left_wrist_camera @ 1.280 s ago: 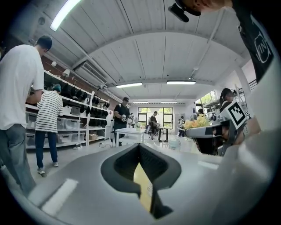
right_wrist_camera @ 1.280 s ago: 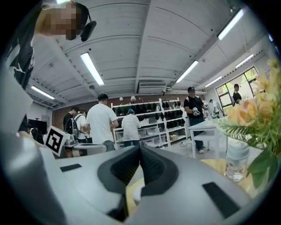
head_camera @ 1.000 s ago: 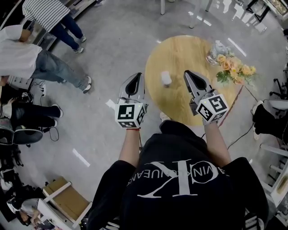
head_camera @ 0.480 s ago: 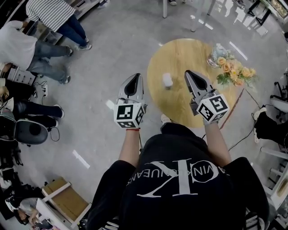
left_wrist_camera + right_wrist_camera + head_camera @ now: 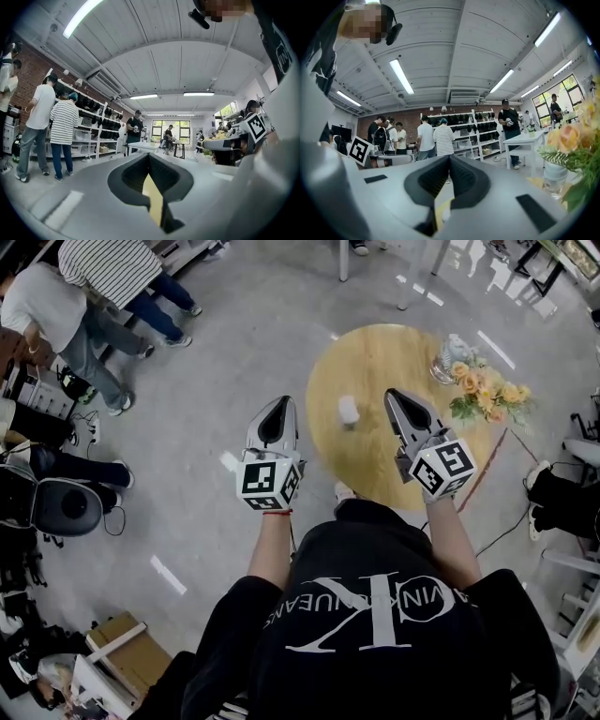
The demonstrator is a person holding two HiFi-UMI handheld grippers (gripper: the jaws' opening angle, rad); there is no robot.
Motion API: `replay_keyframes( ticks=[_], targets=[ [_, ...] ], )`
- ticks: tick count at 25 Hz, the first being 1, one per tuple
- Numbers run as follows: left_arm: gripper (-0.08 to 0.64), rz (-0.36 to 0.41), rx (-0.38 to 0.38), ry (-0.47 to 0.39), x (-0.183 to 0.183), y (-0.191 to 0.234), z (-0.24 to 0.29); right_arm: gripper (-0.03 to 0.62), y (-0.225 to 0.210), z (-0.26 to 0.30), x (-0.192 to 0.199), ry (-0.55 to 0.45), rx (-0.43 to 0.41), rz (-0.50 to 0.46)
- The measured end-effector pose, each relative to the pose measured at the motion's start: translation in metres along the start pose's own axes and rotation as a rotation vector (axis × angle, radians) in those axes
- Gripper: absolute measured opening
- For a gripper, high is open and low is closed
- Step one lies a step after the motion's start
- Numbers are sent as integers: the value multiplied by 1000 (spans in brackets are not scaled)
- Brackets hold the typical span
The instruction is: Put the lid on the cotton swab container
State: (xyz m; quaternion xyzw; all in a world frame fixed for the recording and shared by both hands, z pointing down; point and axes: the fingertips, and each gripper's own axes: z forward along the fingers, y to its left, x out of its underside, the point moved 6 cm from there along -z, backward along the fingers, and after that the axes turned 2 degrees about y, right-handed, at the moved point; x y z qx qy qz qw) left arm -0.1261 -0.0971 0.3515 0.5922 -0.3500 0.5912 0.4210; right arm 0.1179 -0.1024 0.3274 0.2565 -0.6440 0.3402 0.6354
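Facing the jaws: a round wooden counter [image 5: 366,362] lay ahead of and below both grippers, most of it under the right pair.
Left gripper [image 5: 283,403]: jaws clenched tip to tip with nothing between them. It was held level over the grey floor [image 5: 234,352], just off the counter's near edge.
Right gripper [image 5: 393,394]: jaws clenched too, and empty. It was held level above the counter.
Cotton swab container [image 5: 348,409]: small, white and upright on the counter. It stood between the two pairs of jaws, about level with their tips and a little nearer the right pair. It was below both and touched neither. It was too small in view to tell whether it was capped.
Flowers [image 5: 487,381]: a yellow and peach bunch on the counter, out beyond the right jaws on their outer side, well apart from the container.
Glass vase [image 5: 445,354]: at the counter's far rim, just beside the flowers.
People [image 5: 103,263]: several stood well beyond the left jaws, near shelves [image 5: 89,126] against a brick wall.
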Motion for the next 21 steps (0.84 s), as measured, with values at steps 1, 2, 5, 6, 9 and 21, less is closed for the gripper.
replay_keyframes(
  ticks=[1,2,5,6,9,21],
  targets=[
    [11,-3,-2,-1,0,1,0,15,1,1,-1,0,-1,-2],
    [11,-6,-4,0,0,2,-1,15,2,1,-1,0,-2,-3],
    [11,-8,-10,1,-1,3,-4,15,4,1,-3,-2,-1,-1],
    [11,-8,-11,0,-2,3,-5,15,5,1,-4,-3,0,-1],
    [11,-4,-15,-5,-3,3,-6,15,5,0,-5,-5,1,1],
    [11,9,-36,-45,-4,-1,-6,15,1,-2,-1,-11,-7,5]
  ],
)
